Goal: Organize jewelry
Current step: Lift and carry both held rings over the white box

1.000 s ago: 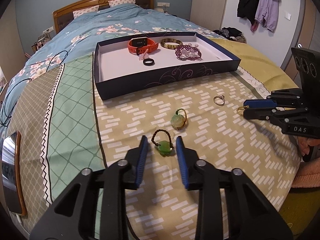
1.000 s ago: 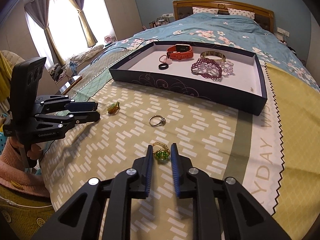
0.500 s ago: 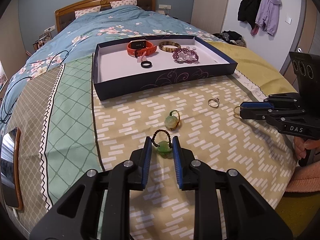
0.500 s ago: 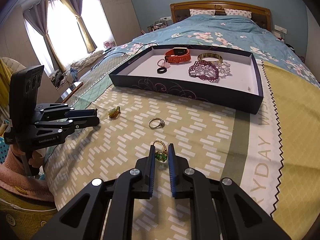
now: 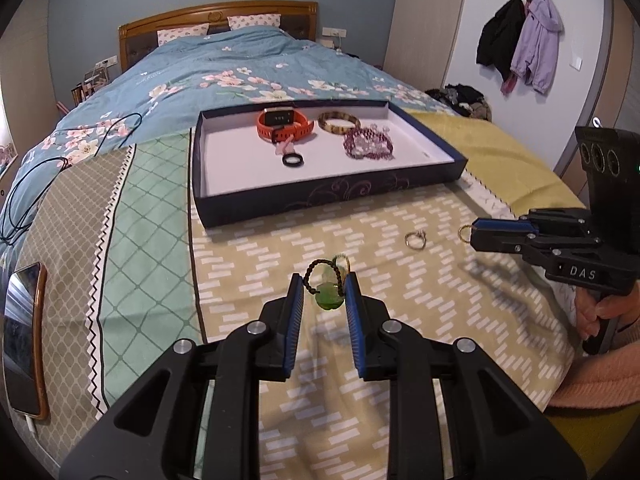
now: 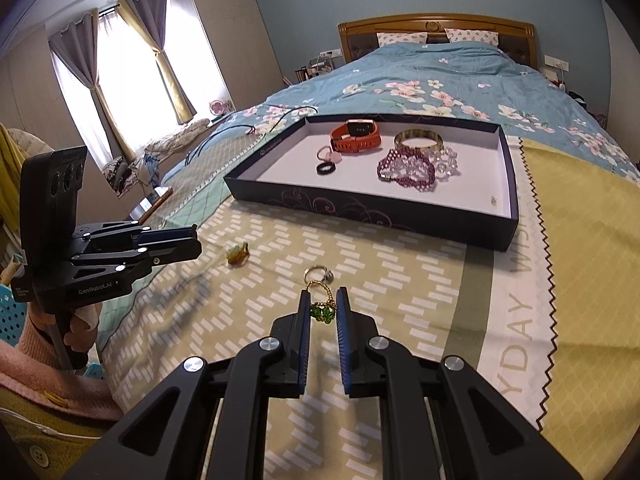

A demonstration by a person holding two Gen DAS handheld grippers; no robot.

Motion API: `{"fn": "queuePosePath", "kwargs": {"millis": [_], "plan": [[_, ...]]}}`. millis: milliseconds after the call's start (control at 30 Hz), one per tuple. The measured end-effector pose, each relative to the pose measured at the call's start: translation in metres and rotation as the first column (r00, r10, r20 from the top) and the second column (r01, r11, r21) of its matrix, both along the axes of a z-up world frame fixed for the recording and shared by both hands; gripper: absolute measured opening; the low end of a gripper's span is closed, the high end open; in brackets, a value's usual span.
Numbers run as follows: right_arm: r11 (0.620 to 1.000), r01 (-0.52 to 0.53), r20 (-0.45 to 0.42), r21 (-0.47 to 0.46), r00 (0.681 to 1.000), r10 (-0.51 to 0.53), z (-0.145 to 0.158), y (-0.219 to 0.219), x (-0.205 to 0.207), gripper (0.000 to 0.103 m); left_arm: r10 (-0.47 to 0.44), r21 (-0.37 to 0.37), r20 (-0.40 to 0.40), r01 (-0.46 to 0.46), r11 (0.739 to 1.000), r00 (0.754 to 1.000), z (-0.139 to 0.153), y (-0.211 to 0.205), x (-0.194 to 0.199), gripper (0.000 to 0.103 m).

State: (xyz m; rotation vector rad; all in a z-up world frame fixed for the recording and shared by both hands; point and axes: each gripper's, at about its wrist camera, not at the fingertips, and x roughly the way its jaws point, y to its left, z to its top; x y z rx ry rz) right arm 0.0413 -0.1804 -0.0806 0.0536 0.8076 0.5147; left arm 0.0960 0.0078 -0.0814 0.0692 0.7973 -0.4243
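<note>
My left tongs (image 5: pixel 323 295) pinch the green jade pendant on its dark braided cord loop (image 5: pixel 329 297), the bead squeezed between the blue pads and, I judge, raised clear of the yellow patterned bedspread (image 5: pixel 400 320). My right tongs (image 6: pixel 322 310) are clamped on the green beaded ring with its thin gold chain loop (image 6: pixel 322 312), held low above the same spread. The bead is round and smooth, so it could squirt out of the pads if I tilt or jolt; the dangling cord could catch the near wall of the shallow dark blue cardboard tray (image 5: pixel 332 200) as I carry it over. The beaded ring is tiny (barely any bite on it), and its chain could slip through. Both tongs point forward and roughly level toward the tray, left one nearer the green quilted strip, right one out to the side. Loose on the spread between them and the tray lie a silver ring with a small stone (image 5: pixel 415 239) and a second pale green pendant (image 6: pixel 237 253). The tray already holds an orange-strapped watch (image 5: pixel 285 123), a brown bangle (image 5: pixel 339 123) and purple bead bracelets (image 5: pixel 368 147)
</note>
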Motion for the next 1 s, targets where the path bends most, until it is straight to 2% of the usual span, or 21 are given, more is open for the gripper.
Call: {"fn": "queuePosePath", "kwargs": {"millis": [567,1000], "plan": [[0.999,-0.005,0.055,0.044,0.998,0.002,0.017,0.004,0.013,0.011,0.017,-0.033,0.060,-0.015,0.999,0.998,0.018,-0.012,0.011,0.021],[0.999,-0.005,0.071,0.049,0.997,0.002,0.022,0.003,0.020,0.011,0.029,-0.023,0.086,-0.027,0.999,0.996,0.023,-0.016,0.016,0.021]]}}
